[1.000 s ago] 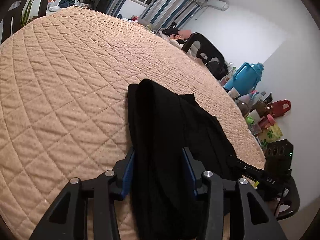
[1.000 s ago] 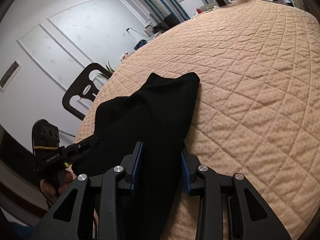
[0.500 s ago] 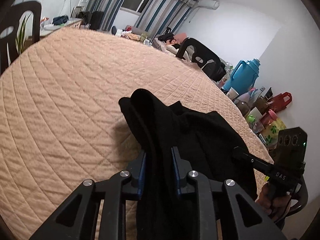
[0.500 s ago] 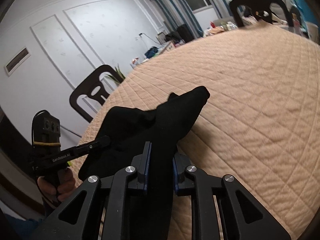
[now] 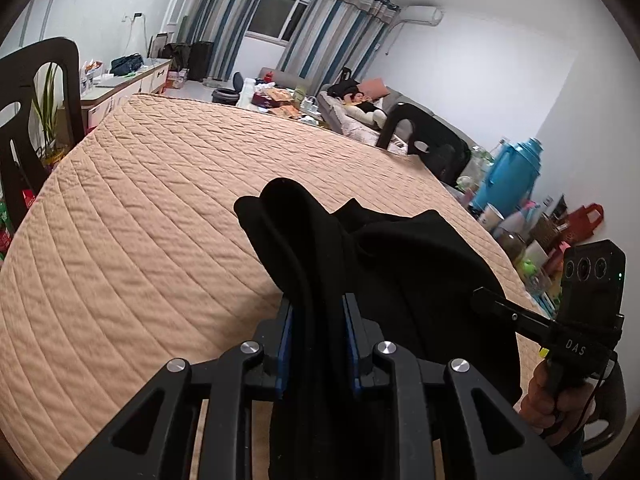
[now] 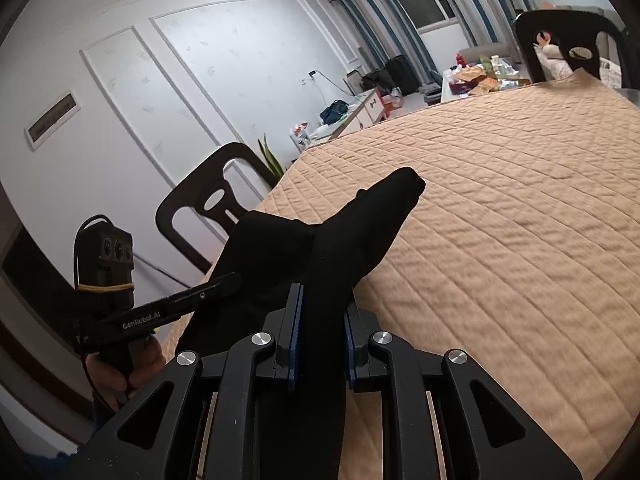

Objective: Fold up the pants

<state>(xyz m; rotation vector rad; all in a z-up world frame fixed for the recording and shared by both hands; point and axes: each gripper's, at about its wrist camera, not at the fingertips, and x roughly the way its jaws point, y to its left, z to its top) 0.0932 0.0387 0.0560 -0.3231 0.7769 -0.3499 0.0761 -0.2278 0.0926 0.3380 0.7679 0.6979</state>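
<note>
1. The left gripper (image 5: 316, 332) has closed within the last second; its blue-padded fingers (image 5: 285, 344) now clamp a thick fold of the black pants (image 5: 400, 272).
2. The right gripper (image 6: 320, 332) has likewise closed, its fingers (image 6: 295, 340) narrow and pinching another fold of the pants (image 6: 340, 248).
3. Ahead of both sets of fingers the cloth runs forward, bunched, onto the tan quilted counter (image 5: 140, 240).
4. A hand (image 5: 560, 404) grips the right tool's handle.

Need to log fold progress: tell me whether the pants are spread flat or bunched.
Bunched. The pants hang in dark folds, pinched by the left gripper and right gripper, their far end trailing on the quilt.
</note>
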